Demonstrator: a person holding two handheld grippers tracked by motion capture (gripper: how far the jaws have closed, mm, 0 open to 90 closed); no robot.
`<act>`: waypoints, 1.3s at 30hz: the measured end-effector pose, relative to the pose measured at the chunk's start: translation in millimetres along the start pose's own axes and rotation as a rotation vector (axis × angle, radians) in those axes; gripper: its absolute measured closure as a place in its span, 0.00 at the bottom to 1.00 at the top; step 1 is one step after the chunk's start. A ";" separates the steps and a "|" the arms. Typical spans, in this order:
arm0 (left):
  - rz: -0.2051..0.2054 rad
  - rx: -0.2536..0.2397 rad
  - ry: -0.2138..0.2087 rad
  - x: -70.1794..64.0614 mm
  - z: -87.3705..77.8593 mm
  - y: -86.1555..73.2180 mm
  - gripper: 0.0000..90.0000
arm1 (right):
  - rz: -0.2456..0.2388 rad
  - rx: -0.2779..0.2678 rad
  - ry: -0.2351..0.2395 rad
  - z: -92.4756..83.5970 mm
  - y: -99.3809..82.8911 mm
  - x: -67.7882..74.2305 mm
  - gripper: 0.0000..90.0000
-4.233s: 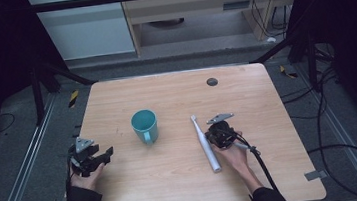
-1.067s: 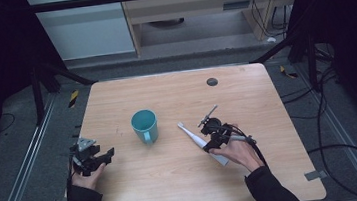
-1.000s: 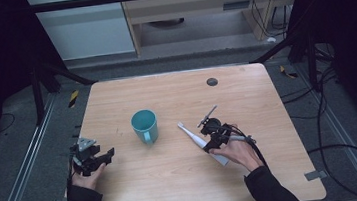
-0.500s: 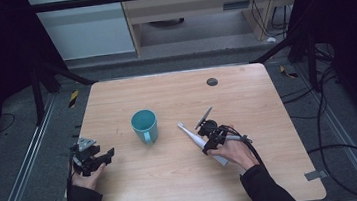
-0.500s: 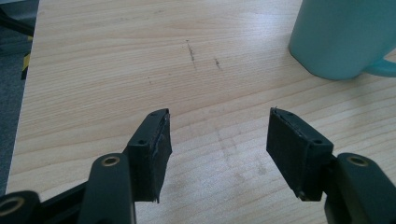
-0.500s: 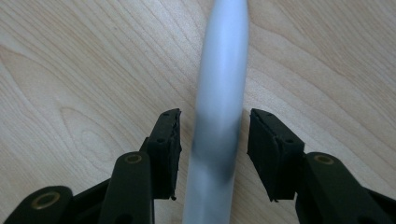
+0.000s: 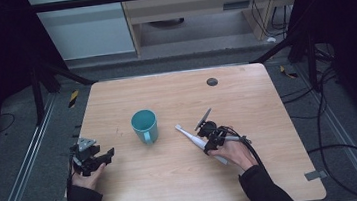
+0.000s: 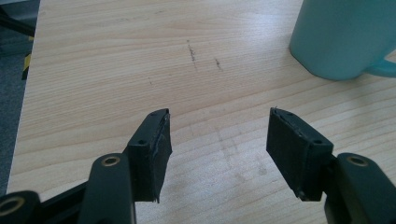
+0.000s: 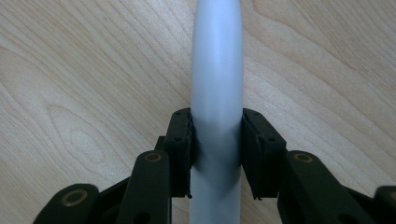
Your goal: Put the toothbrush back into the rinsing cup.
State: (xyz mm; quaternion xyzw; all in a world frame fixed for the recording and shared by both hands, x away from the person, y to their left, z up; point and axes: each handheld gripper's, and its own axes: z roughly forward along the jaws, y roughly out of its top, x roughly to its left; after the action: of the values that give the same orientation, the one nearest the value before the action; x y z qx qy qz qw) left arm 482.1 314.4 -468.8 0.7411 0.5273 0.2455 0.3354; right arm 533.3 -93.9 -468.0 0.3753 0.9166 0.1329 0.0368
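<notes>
Right gripper (image 9: 215, 154) just closing, pads now against the toothbrush (image 7: 196, 140) flat on the table (image 7: 267, 101), right of centre. Left gripper (image 8: 217, 149) spread wide, holding nothing, near the left edge. Teal mug (image 7: 144, 125) upright mid-table, inside hard to see.

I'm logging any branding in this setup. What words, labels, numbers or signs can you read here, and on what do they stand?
None can be read.
The white electric toothbrush between the right gripper's pads shows a plain handle, with no print.
The teal mug shows no lettering.
The wooden table bears only faint scuff marks.
The left gripper, open, carries no label.
</notes>
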 end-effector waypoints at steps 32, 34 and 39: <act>-0.004 -0.008 0.000 1.0 -1.5 0.3 0.44 | 0.046 -0.302 -0.001 -50.4 -1.6 9.5 0.74; -0.004 -0.009 0.001 0.9 -1.3 0.3 0.44 | 0.051 -0.364 -0.014 -55.9 -3.1 10.2 0.74; -0.004 -0.009 0.001 0.9 -1.4 0.3 0.44 | 0.077 -0.531 -0.022 -69.1 -6.7 10.0 0.74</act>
State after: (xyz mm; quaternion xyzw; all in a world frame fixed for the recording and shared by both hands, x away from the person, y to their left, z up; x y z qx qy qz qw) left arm 481.6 315.6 -467.6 0.7386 0.5277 0.2474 0.3389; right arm 510.0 -106.4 -403.0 0.3885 0.8343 0.3657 0.1388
